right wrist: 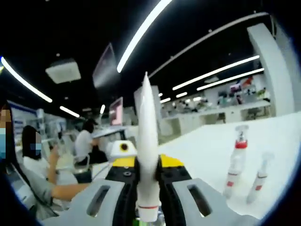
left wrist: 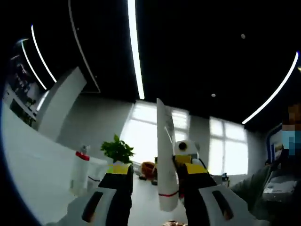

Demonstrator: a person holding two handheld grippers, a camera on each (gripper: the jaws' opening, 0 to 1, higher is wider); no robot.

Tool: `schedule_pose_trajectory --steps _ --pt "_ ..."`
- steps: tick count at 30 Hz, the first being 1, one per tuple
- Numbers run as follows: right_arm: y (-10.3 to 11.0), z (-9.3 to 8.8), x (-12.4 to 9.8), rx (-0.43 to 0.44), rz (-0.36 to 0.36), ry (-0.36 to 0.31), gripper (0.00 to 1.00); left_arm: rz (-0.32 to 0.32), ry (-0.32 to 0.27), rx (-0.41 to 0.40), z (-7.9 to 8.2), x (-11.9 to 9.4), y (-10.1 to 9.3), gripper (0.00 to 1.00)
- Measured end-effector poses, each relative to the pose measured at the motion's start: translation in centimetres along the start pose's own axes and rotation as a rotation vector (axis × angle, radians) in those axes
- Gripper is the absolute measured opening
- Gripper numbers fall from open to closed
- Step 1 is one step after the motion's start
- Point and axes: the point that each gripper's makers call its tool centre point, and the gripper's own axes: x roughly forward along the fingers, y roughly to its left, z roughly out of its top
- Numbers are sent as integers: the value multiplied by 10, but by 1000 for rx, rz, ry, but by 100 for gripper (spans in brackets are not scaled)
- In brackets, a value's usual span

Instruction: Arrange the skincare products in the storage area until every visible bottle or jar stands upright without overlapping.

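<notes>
Office ceiling lights fill the background while the right gripper (right wrist: 148,188) jaws clench a white tube (right wrist: 147,155) upright at frame centre, likely for standing it; left gripper (left wrist: 155,186) jaws gape beside it.

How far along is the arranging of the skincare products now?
Done: two spray bottles stand upright and apart on the white table. In hand: the right tongs are shut on a white tube, held up in the air; the left tongs stand open around it. Left: this tube is not yet set upright beside the bottles, without overlap.
</notes>
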Motion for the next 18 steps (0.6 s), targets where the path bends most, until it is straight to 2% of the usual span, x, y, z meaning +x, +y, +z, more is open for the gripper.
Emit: schedule_pose_trajectory --steps 2,5,6,10,13,14,15,18 --pt "-14 0 -11 -26 -43 -24 14 74 -2 43 1 -2 15 50" --pt "-34 0 -25 -43 -112 -42 14 139 1 89 -1 -4 24 54" --pt "-51 0 -37 -78 -172 -63 14 153 3 98 -2 -4 26 55" --pt "-99 -2 -74 -164 -360 -120 14 185 7 135 -1 -6 34 62" --pt "-141 -8 -98 -213 -479 -139 14 202 19 144 -3 -6 40 63" --pt "-145 -8 -101 -212 -492 -141 14 204 20 144 -3 -7 40 62" --pt "-167 -14 -112 -193 -557 -161 14 207 23 145 -4 -7 42 62" --pt "-184 -19 -121 -163 -609 -170 14 206 13 122 -4 -9 44 62"
